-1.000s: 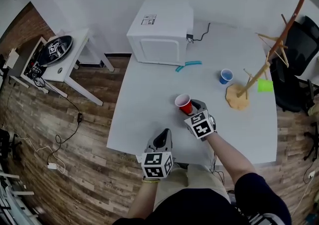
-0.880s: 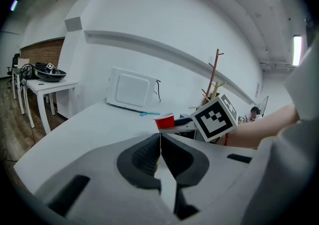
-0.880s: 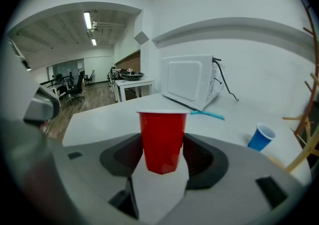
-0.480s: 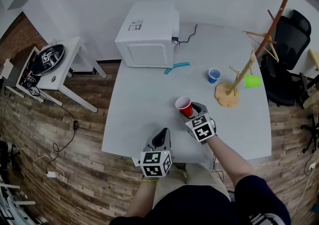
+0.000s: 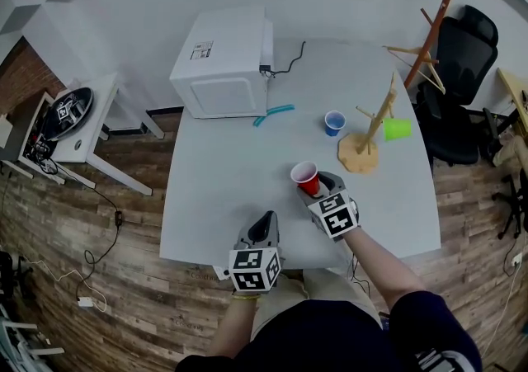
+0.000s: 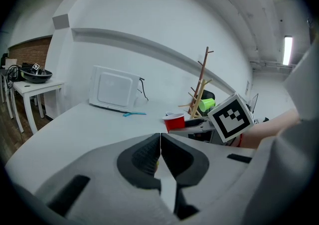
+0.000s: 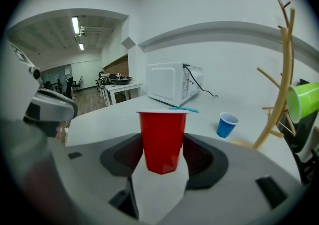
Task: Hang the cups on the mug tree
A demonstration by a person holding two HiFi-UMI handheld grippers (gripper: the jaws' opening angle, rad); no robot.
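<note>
My right gripper (image 7: pixel 160 161) grips the tapered red plastic cup (image 7: pixel 162 136) upright between its dark pads, near the table's (image 5: pixel 223 189) front edge. My left gripper (image 6: pixel 160 155) has its ribbed jaws pressed together, empty. The wooden mug tree (image 5: pixel 373 123) carries a green cup (image 5: pixel 398 129); a blue cup (image 5: pixel 334 122) stands beside its round base.

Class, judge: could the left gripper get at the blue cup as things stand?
Probably, but not directly: the right gripper, holding the red cup, sits between the left gripper and the blue cup. The left must go round, and its jaws are shut.

Blue cup (image 5: pixel 333 122) (obstacle) near mug tree (image 5: pixel 357 156)
</note>
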